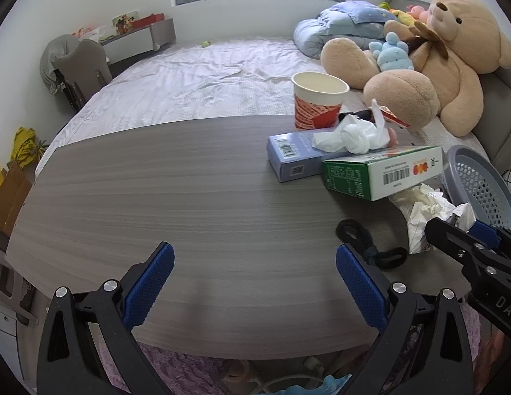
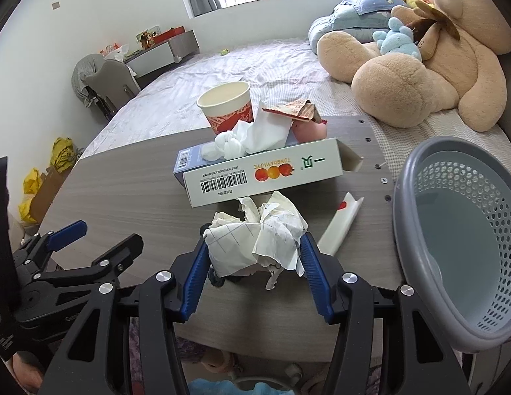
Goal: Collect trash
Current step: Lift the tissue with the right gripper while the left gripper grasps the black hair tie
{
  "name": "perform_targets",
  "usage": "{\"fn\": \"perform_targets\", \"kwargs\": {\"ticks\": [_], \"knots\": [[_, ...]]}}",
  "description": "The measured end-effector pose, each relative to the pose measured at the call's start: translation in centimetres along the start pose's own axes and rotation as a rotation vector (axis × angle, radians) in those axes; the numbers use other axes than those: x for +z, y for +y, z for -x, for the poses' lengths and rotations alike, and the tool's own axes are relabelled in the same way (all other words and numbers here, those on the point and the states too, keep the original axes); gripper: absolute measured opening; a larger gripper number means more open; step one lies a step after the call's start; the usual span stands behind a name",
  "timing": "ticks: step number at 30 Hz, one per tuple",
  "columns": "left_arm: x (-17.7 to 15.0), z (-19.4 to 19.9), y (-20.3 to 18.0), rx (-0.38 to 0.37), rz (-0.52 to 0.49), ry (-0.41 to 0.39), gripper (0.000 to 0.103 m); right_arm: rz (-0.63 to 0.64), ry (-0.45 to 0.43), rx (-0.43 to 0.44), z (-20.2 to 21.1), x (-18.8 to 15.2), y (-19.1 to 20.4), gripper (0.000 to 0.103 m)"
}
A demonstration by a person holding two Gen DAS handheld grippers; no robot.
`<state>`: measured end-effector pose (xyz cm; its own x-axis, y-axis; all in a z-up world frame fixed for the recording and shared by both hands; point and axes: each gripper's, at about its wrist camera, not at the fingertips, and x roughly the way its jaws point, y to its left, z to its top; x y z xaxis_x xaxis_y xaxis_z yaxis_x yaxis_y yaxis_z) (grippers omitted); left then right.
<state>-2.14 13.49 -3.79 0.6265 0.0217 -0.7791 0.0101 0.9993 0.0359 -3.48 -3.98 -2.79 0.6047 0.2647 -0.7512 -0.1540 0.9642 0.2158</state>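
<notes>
A crumpled sheet of white paper (image 2: 255,230) sits just above the grey wood table (image 2: 123,191), and my right gripper (image 2: 255,240) is shut on it, with a blue pad pressed into each side. The same paper (image 1: 420,210) and right gripper (image 1: 459,227) show at the right edge of the left wrist view. My left gripper (image 1: 254,250) is open over bare tabletop with nothing between its fingers; it also appears as the left gripper (image 2: 108,233) in the right wrist view. A grey perforated basket (image 2: 407,177) stands at the table's right end and looks empty.
Behind the paper lie a green-and-white box (image 2: 265,174), a blue box (image 1: 288,158), a white tissue (image 2: 248,138) and a red-and-white paper cup (image 2: 227,105). A white wrapper (image 2: 341,223) lies near the basket. A black hair tie (image 1: 354,233) lies beside the paper. A bed with a teddy bear (image 1: 446,52) is beyond.
</notes>
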Motion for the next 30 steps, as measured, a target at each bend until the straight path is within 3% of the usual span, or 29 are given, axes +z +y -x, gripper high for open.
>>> {"fn": "perform_targets", "kwargs": {"ticks": [15, 25, 30], "knots": [[-0.2, -0.2, -4.2, -0.1, -0.006, 0.014, 0.097, -0.061, -0.083, -0.062, 5.4, -2.2, -4.3, 0.053], [-0.5, -1.1, -8.2, -0.075, -0.068, 0.005, 0.097, -0.109, -0.113, -0.059, 6.6, -3.3, -6.8, 0.053], [-0.7, -2.7, -9.1, -0.026, -0.087, 0.031, 0.097, -0.134, -0.122, -0.057, 6.8, -3.5, -7.7, 0.053]]}}
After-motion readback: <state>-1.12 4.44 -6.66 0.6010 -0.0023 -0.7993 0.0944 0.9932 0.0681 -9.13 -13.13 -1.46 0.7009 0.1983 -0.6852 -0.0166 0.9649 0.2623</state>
